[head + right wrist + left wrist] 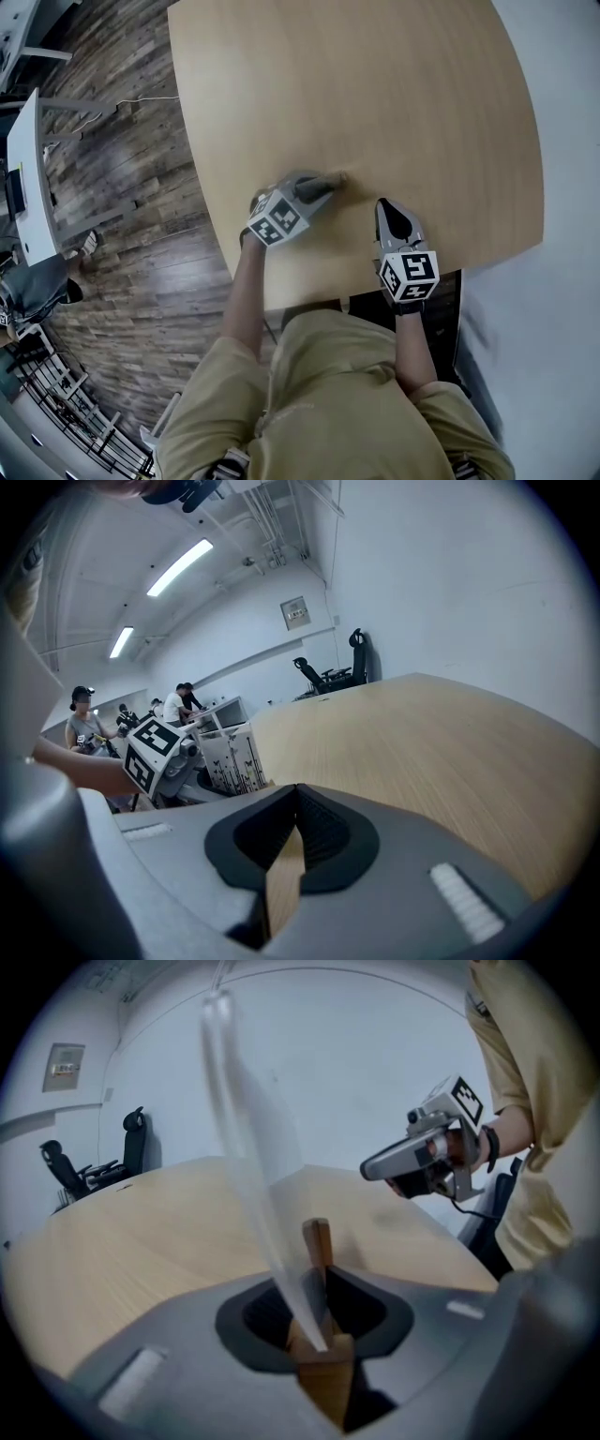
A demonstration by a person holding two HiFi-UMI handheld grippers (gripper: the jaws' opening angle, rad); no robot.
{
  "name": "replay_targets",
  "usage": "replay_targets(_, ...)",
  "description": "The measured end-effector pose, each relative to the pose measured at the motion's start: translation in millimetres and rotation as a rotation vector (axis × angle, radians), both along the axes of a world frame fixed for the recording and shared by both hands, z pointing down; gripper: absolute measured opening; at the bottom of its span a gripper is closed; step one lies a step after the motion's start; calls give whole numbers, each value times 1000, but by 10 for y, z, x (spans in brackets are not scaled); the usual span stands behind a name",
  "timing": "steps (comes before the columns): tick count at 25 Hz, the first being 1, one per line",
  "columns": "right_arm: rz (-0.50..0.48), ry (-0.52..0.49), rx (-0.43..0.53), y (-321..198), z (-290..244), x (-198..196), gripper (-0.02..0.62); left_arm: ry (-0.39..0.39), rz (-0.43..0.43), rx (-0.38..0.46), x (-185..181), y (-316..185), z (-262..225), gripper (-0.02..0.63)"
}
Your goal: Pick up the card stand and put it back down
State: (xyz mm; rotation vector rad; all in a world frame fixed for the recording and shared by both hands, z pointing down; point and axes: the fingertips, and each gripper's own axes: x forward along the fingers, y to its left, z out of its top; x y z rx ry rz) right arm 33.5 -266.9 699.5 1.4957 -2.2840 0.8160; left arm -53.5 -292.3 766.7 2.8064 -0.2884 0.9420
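The card stand is a small wooden base (320, 1241) with a clear upright sheet (246, 1147) rising out of it. My left gripper (309, 1283) is shut on the wooden base, just above the light wood table (375, 94). In the head view the left gripper (330, 182) points right, and the stand is only a small dark shape at its tip. My right gripper (385, 207) hovers a short way to the right near the table's front edge. Its jaws (296, 795) are shut with nothing between them. It also shows in the left gripper view as the right gripper (373, 1166).
The table's front edge (309, 295) runs right by my body. Dark plank floor (131, 187) lies to the left, with a white desk (26, 178). A white panel with a dark plant print (230, 757) stands behind the left gripper. Office chairs (94, 1162) and several people (173, 705) are at the back.
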Motion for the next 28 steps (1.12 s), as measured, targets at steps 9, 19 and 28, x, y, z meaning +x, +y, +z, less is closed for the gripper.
replay_targets(9,-23,-27,98,-75,-529,22,3,46,-102,35,45,13,-692,92)
replay_targets(19,-47,-8,298,84,-1446,194,3,139,-403,138,112,198,-1893,94)
replay_targets(28,-127,5,378,334,-2025,133,12,228,-653,238,51,525,-2655,94)
